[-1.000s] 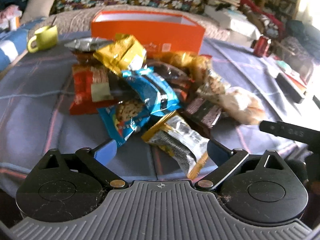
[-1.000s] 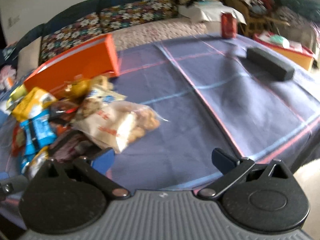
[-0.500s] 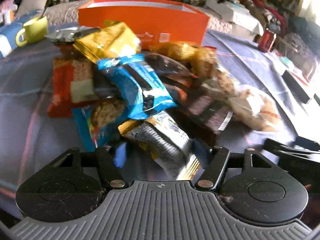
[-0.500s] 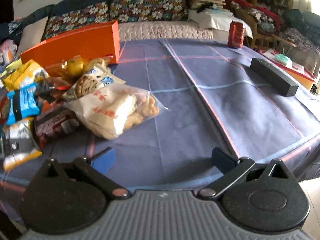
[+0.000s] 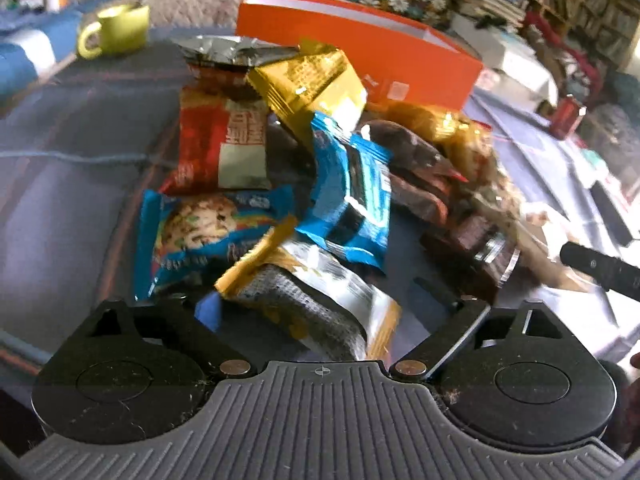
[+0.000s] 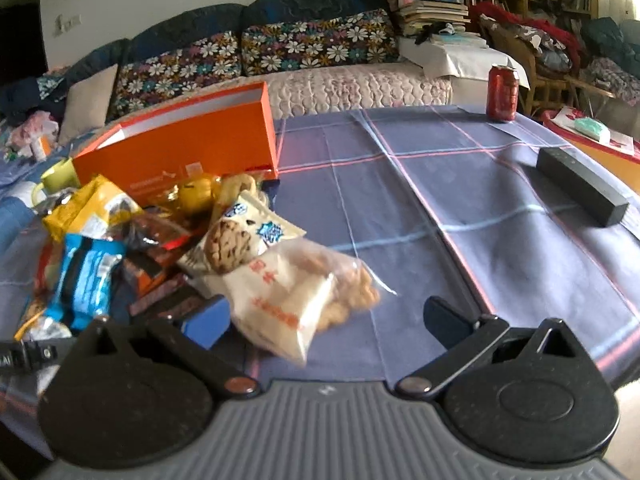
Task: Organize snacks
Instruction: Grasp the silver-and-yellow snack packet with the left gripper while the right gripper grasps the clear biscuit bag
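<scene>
A pile of snack packets lies on the blue checked tablecloth [image 6: 460, 200] in front of an open orange box [image 5: 360, 52], which also shows in the right wrist view [image 6: 180, 152]. My left gripper [image 5: 332, 304] is open, its jaws on either side of a silver and gold packet [image 5: 316, 296]. Behind it lie a blue cookie packet [image 5: 200, 232], a blue striped packet [image 5: 352, 192], a red packet [image 5: 220, 140] and a yellow packet [image 5: 312, 84]. My right gripper [image 6: 324, 316] is open, its jaws around the end of a clear bag of puffed snacks [image 6: 296, 292].
A yellow-green mug [image 5: 116, 30] stands at the far left. A red can [image 6: 502, 92] stands at the table's far edge. A black bar-shaped object [image 6: 580, 186] lies on the right. A floral sofa [image 6: 280, 52] is behind the table.
My left gripper closed in on the silver and gold packet, narrowed half a second ago, and stands wide again. My right gripper swung towards the clear snack bag.
</scene>
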